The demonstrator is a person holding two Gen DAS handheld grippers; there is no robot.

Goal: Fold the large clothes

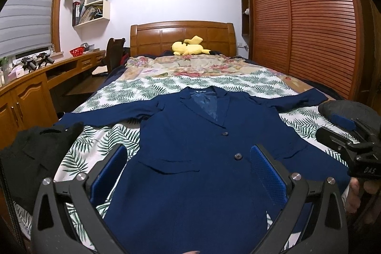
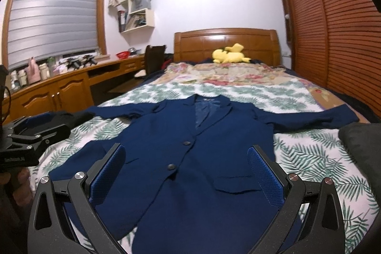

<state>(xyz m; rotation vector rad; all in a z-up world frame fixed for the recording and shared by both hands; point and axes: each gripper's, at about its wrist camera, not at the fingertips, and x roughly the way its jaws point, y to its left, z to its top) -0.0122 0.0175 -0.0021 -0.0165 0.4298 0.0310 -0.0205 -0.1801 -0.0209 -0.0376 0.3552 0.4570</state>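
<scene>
lying flat and face up on the leaf-print bedsheet: one navy blue two-button blazer, collar toward the wooden headboard, both sleeves spread out sideways, front closed, hem nearest the cameras.

left tongs: spread wide, holding nothing, hovering over the lower front of the blazer. right tongs: likewise wide and empty, above the same lower front; also seen at the right edge of the left view.

step in hand, as judged: start of the fold; no fold made yet, garment merely laid out. next move likely calls for each pair of tongs to travel outward to a sleeve or side edge, pinch the cloth only and not the sheet beneath, and carry it across the body.

surroundings: black garment heaped on the bed's left edge, touching or just beside the left sleeve's cuff; it may crowd that grasp. dark grey cushion-like item near the right sleeve. yellow plush toy by the headboard, floral quilt beyond the collar, both well apart. wooden table along the left wall, slatted wardrobe doors to the right.
</scene>
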